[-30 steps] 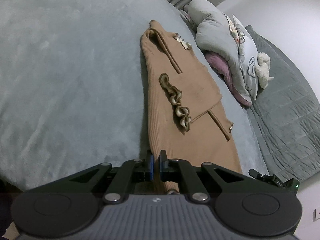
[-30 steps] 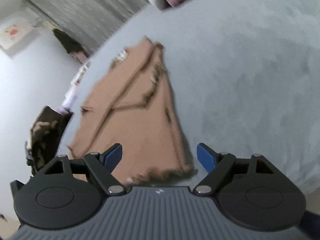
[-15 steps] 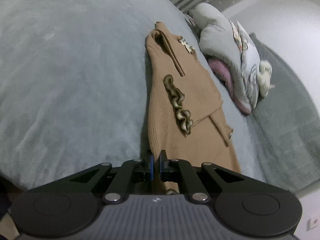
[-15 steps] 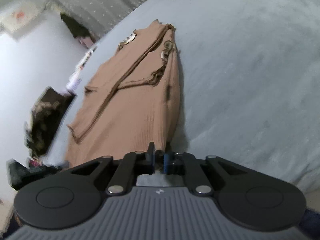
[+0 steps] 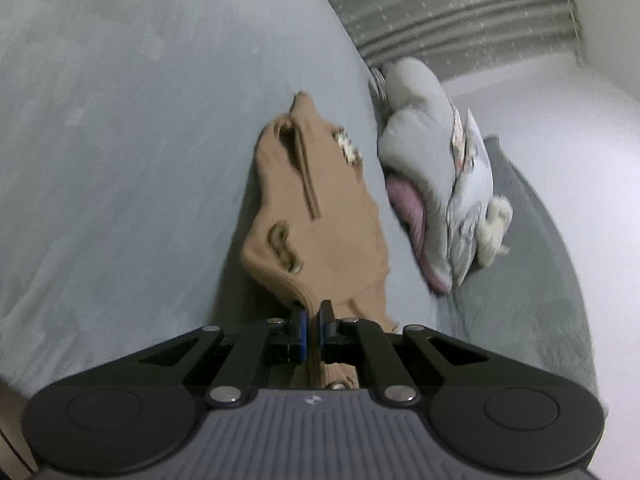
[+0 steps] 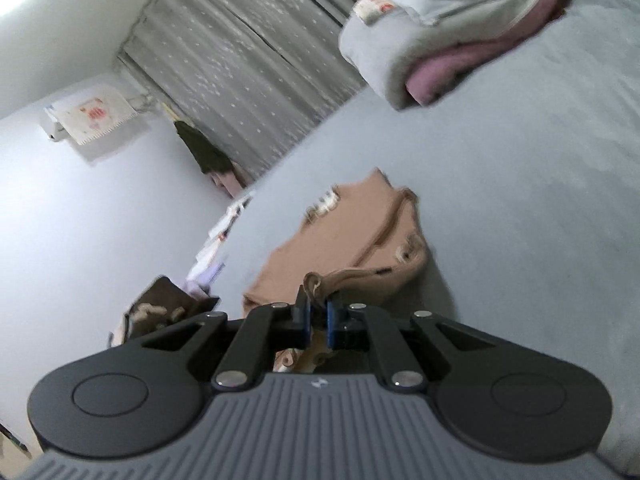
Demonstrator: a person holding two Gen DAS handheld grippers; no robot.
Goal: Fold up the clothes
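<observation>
A tan knit sweater with dark ruffled trim lies on the grey bed cover. My left gripper is shut on the sweater's bottom hem and holds it lifted, so the lower part curls over the upper part. In the right wrist view the sweater shows the same bend. My right gripper is shut on the other corner of the hem, also raised above the bed. The neck end with its pale trim stays flat at the far end.
A rolled grey and pink blanket with a pillow and a plush toy lies to the sweater's right. Grey curtains hang behind the bed. A dark bag and clutter sit beside the bed near the wall.
My right gripper closed on the hem. Both grippers have lifted the hem and carried it toward the neck end, so the sweater now bends over itself.
</observation>
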